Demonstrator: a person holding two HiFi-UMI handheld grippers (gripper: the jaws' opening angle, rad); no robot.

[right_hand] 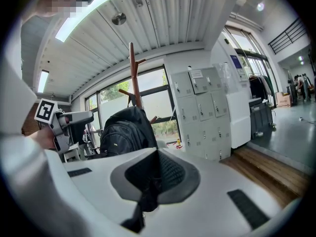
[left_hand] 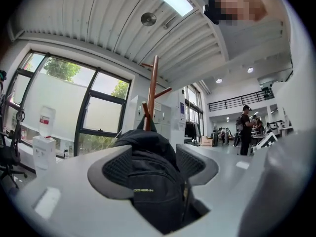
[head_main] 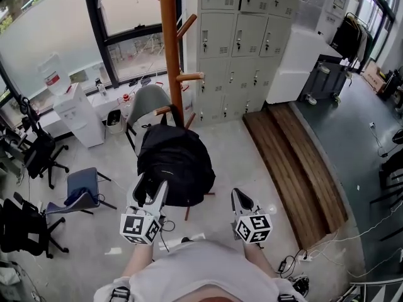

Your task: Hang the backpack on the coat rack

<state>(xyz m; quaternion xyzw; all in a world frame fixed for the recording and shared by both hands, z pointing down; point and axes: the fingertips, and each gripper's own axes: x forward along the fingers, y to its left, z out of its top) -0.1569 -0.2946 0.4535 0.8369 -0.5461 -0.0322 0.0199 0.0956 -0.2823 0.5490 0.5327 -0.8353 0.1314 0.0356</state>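
Black fabric backpack hung on brown wooden coat rack. L gripper jaws wide at backpack's lower edge; R gripper jaws pressed together, near backpack.

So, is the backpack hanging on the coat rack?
Hanging: the backpack has its top loop over a low peg of the coat rack.

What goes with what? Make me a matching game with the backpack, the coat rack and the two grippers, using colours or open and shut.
Things:
1 backpack
2 coat rack
3 left gripper
4 right gripper

Colour or state:
A shut
B brown
C open
D black

Pairs: 1-D, 2-B, 3-C, 4-A
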